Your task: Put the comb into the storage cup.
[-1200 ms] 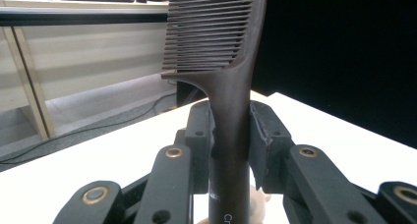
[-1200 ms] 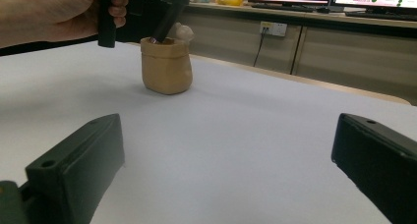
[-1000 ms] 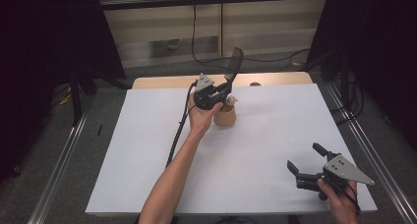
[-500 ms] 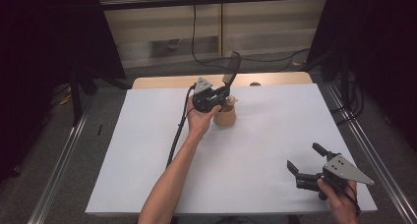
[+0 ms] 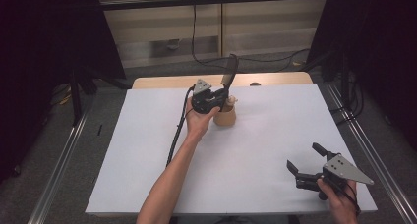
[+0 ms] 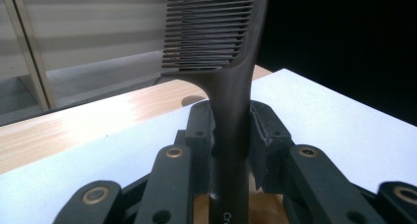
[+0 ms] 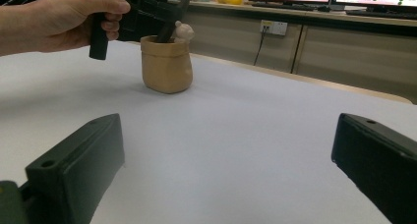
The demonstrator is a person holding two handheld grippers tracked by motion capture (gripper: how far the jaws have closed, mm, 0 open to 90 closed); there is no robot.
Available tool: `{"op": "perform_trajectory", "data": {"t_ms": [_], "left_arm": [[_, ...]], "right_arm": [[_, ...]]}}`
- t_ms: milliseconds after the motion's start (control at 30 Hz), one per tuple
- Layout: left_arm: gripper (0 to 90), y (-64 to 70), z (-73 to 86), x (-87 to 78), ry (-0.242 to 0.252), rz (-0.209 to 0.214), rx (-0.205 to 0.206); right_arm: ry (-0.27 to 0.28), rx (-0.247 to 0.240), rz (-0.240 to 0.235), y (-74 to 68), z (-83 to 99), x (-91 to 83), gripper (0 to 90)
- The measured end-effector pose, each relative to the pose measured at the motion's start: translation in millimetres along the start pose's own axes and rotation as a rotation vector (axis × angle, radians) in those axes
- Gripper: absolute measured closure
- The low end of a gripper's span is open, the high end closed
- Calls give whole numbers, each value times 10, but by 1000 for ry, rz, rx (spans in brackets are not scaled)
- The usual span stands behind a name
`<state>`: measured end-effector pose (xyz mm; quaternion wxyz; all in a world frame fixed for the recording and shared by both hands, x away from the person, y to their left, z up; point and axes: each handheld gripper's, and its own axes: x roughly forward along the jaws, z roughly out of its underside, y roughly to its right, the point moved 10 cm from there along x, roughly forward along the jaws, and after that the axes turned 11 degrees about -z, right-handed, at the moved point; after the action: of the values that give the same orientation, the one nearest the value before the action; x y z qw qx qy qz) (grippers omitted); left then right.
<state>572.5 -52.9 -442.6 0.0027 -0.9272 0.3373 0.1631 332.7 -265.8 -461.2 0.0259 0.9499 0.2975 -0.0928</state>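
Left tool (image 5: 222, 97) pinching a dark comb (image 6: 231, 62) by its handle, teeth upward, handle end inside a tan pouch-shaped holder (image 5: 224, 117) at the far centre of the white tabletop (image 5: 147, 175). Upright grip judged suited to a straight vertical move in or out of the holder. Right tool (image 5: 307, 166) spread wide, holding nothing, parked at near right, well apart, presumably kept clear of the work.

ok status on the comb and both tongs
Left tongs shut on comb, handle end in tan pot. Right tongs open, idle. Nothing in the way.
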Motion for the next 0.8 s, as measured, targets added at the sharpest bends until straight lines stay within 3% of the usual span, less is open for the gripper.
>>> {"op": "perform_trajectory", "data": {"t_ms": [200,500,600,800], "left_arm": [[728,-7,38,-23,-13,-8,31],[728,-30,96,-60,-28,4,6],[728,-18,162,-55,-49,1,36],[728,-10,195,-31,-56,0,26]], "right_arm": [[-1,-2,-1,0,1,0,0],[-3,-4,-4,-3,3,6,0],[-5,-6,-4,-4,5,5,0],[-4,-6,-2,-3,3,0,0]]}}
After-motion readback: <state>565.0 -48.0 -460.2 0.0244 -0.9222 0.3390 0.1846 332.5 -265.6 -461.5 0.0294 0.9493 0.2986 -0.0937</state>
